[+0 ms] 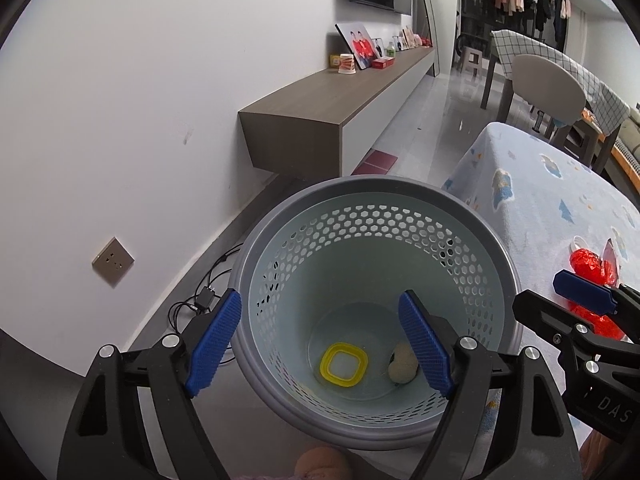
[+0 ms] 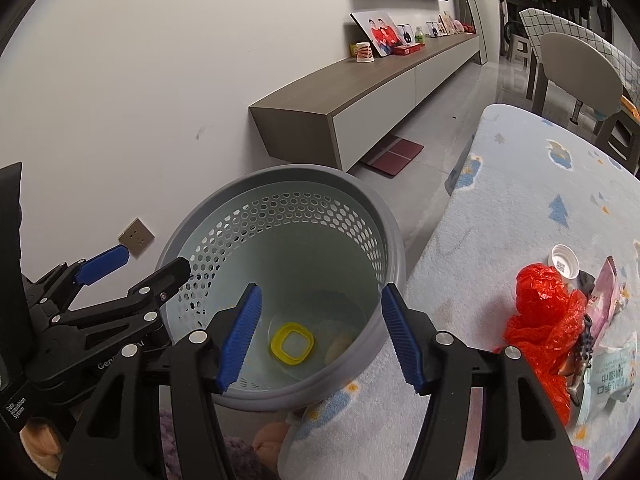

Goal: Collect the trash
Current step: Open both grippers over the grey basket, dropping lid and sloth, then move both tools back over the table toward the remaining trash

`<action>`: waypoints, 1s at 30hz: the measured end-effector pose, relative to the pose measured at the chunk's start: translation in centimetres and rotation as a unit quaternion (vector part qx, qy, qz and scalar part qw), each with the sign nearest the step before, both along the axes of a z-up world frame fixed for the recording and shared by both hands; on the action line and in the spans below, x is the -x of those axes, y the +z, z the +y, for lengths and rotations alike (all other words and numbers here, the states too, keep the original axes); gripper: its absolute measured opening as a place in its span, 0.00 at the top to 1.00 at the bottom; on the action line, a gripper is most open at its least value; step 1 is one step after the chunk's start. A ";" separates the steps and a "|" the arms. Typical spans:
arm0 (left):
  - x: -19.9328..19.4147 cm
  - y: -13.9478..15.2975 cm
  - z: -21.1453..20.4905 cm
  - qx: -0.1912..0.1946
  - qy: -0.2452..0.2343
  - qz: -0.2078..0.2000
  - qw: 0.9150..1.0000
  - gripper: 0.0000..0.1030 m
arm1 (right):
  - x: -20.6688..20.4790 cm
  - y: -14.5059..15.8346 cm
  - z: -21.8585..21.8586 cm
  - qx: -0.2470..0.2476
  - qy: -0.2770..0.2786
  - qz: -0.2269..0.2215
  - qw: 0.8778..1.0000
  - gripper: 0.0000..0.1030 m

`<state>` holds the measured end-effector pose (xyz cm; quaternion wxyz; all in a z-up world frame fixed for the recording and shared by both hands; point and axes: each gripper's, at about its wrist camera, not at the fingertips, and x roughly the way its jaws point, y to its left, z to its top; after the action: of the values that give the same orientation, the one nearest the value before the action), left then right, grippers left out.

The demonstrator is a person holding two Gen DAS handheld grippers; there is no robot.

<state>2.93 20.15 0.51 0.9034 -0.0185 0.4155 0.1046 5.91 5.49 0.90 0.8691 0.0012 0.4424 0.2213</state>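
A grey perforated trash bin [image 1: 372, 196] stands on the floor beside a table with a patterned cloth [image 1: 552, 200]. In its bottom lie a yellow square ring [image 1: 343, 365] and a pale crumpled lump [image 1: 403, 366]. My left gripper [image 1: 320, 344] is open and empty above the bin. My right gripper [image 2: 320, 336] is open and empty over the bin's right rim [image 2: 394, 240]. On the cloth lie a red plastic bag [image 2: 544, 320], a white bottle cap [image 2: 564, 261], a pink wrapper [image 2: 606, 296] and a white printed packet [image 2: 612, 376].
A low wall cabinet [image 1: 320, 108] with photo frames and a paper cup [image 1: 67, 64] runs along the wall. A wall socket [image 1: 113, 262] and cables [image 1: 204, 300] sit left of the bin. A chair [image 1: 548, 88] and a checked-cloth table stand beyond.
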 end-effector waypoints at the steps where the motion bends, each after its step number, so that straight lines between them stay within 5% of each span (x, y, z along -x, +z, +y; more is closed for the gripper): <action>1: 0.1 0.1 -0.1 0.000 -0.001 -0.002 1.000 0.23 | 0.0 0.1 0.0 0.000 -0.002 0.000 1.000 0.42; 21: 1.2 0.8 -3.9 0.016 -0.053 -0.023 0.998 0.17 | 4.1 0.3 -5.5 0.013 -0.064 0.009 0.998 0.42; 30: 1.5 1.4 -6.4 0.026 -0.082 -0.034 0.996 0.14 | 7.5 2.6 -10.7 0.036 -0.101 -0.037 0.994 0.42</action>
<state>1.47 13.71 1.94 0.9216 -0.0120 0.3875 0.0188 -1.63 -5.18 3.51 0.9021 0.0064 0.4153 0.1167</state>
